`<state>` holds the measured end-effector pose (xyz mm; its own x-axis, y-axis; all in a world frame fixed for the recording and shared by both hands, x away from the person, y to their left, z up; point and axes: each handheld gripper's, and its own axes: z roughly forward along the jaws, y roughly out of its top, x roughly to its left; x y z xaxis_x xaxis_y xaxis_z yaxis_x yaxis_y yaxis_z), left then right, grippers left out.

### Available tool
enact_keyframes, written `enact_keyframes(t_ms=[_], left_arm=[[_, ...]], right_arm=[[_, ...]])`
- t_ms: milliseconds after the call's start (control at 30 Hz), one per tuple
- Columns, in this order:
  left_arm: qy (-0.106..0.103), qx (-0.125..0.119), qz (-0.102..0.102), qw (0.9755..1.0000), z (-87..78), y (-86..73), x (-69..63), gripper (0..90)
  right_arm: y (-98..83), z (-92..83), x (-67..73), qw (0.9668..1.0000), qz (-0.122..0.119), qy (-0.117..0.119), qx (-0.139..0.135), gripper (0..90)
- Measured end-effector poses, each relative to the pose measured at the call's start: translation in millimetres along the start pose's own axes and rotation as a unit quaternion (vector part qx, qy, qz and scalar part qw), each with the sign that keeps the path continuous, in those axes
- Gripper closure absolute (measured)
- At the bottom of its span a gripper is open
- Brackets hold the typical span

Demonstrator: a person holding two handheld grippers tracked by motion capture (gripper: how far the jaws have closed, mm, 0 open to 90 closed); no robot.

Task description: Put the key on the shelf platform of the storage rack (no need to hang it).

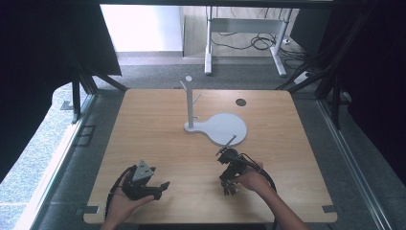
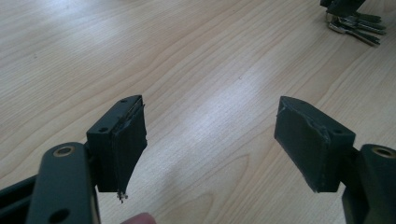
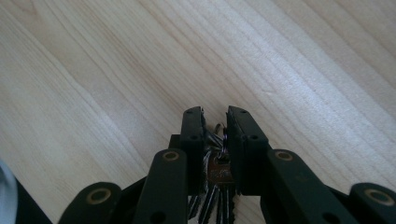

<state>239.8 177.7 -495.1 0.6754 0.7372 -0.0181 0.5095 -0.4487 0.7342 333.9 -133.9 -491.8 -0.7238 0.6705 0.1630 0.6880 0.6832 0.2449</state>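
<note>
Two tongs here. Right tongs (image 3: 215, 116) shut on keys (image 3: 215, 168), low over the tabletop (image 1: 158, 139), near its front right. Left tongs (image 2: 210, 135) open wide, holding nothing, near the front left. Farther out, a white stand (image 1: 190, 103) with pegs on a round white base (image 1: 225, 128).

Could slip: pinched by a thin bit only, with loose keys hanging below. Could swing and catch on a peg. Could drop and slide off the edge. Could knock the light stand over.

No words or brand marks readable anywhere.
</note>
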Motion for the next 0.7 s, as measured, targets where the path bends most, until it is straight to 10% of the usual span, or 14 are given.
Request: enact_keyframes(t_ms=[700], left_arm=[[-0.003, 0.005, 0.001, 1.0000, 3.4, -1.0, 0.1, 25.3]], right_arm=[[2.9, 8.2, 4.0, 0.9998, -0.010, -0.011, 0.015, 88.7]])
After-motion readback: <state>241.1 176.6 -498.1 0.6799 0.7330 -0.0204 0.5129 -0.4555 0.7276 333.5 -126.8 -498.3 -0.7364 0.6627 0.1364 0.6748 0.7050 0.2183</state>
